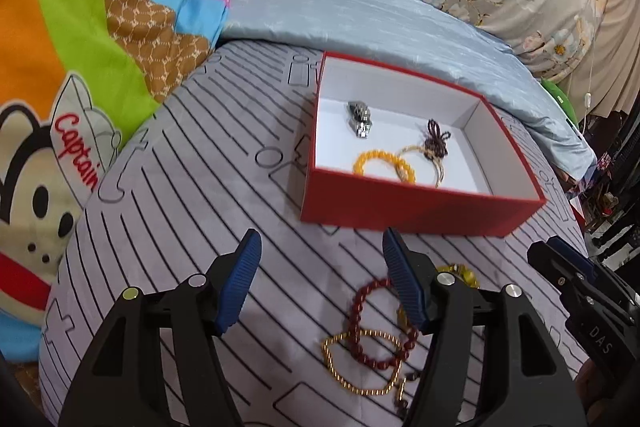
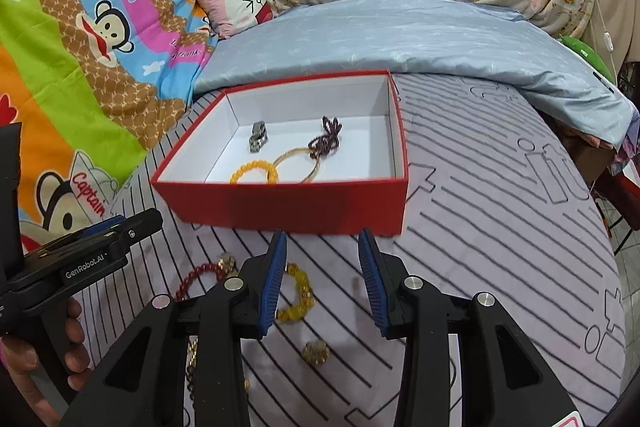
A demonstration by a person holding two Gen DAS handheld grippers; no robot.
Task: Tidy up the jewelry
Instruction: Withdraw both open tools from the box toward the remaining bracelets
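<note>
Left wrist view shows your left gripper (image 1: 320,259) spread wide, holding nothing; the dark red bead bracelet (image 1: 362,311) lies on the striped bedcover (image 1: 192,163) just below its right finger; your right gripper (image 2: 322,259), also parted and empty, hovers nearer the yellow bracelet (image 2: 298,297); the red box (image 2: 288,203) sits ahead.

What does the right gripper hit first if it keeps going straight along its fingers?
Most likely the near wall of the red cardboard box, straight ahead of the open right gripper. If its line dips, it meets the grey striped bedspread first; depth is unclear.
</note>
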